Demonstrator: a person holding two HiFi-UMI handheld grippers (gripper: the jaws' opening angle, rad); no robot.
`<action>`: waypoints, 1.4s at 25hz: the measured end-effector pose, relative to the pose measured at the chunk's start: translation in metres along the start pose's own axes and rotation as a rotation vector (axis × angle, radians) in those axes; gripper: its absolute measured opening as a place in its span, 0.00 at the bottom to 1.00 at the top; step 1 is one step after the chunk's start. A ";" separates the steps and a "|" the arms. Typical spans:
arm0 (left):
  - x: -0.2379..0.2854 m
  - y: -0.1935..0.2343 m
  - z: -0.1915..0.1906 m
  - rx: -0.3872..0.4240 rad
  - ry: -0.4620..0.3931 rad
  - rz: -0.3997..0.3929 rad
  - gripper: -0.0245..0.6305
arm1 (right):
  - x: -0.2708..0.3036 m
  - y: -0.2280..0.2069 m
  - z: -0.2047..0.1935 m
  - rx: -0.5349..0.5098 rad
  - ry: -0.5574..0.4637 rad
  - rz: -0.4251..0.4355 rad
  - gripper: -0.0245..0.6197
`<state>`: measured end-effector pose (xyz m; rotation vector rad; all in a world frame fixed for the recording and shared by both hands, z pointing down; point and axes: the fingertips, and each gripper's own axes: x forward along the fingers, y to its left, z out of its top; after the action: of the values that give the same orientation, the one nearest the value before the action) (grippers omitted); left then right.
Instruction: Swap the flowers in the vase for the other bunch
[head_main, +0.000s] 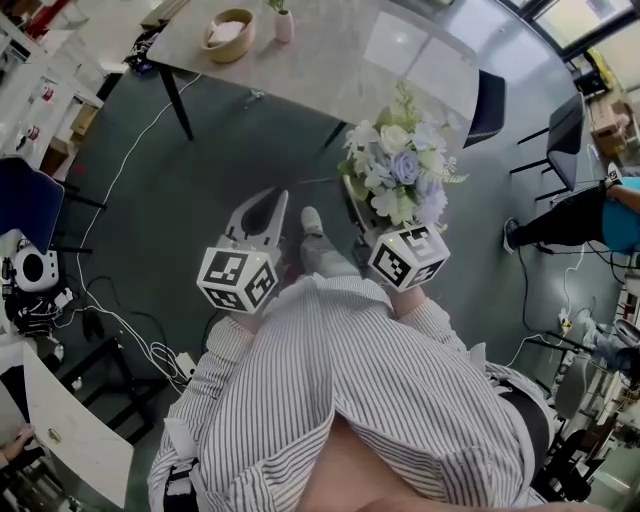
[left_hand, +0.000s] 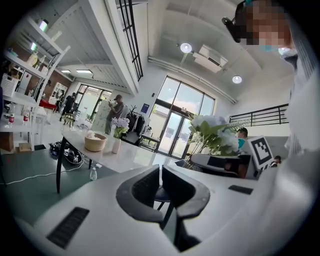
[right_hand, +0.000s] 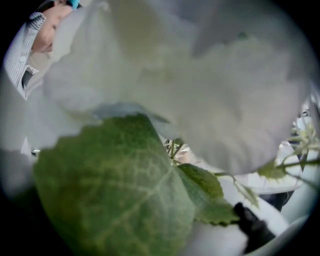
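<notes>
In the head view my right gripper (head_main: 368, 222) carries a bunch of white and lilac flowers (head_main: 400, 165) with green leaves. Its jaws are hidden under the blooms; only its marker cube (head_main: 408, 256) shows. White petals (right_hand: 200, 90) and a big green leaf (right_hand: 115, 185) fill the right gripper view. My left gripper (head_main: 262, 205) is shut and empty, pointing towards the table (head_main: 330, 50). A small pale vase (head_main: 284, 25) holding another bunch (left_hand: 120, 125) stands at the table's far side. The left gripper view shows the shut left gripper (left_hand: 160, 172), the vase (left_hand: 116, 145) and the carried bunch (left_hand: 215, 132).
A woven basket (head_main: 229, 35) sits beside the vase on the table. Dark chairs (head_main: 487, 105) stand at the table's right, and a person (head_main: 590, 215) is further right. Cables trail over the grey floor (head_main: 150, 200). A small bottle (left_hand: 93, 173) stands on the floor by a table leg.
</notes>
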<state>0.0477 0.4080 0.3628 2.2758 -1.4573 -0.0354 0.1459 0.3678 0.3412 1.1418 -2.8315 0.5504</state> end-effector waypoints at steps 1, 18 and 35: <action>0.005 0.004 0.003 0.004 -0.001 0.003 0.08 | 0.007 -0.005 0.003 0.002 -0.002 0.003 0.09; 0.141 0.072 0.096 0.046 -0.067 0.056 0.08 | 0.142 -0.100 0.091 -0.030 -0.035 0.076 0.09; 0.234 0.105 0.106 0.016 -0.018 0.121 0.08 | 0.205 -0.171 0.100 0.012 0.022 0.126 0.09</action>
<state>0.0349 0.1312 0.3546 2.2009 -1.6071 -0.0077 0.1218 0.0841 0.3342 0.9577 -2.9000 0.5830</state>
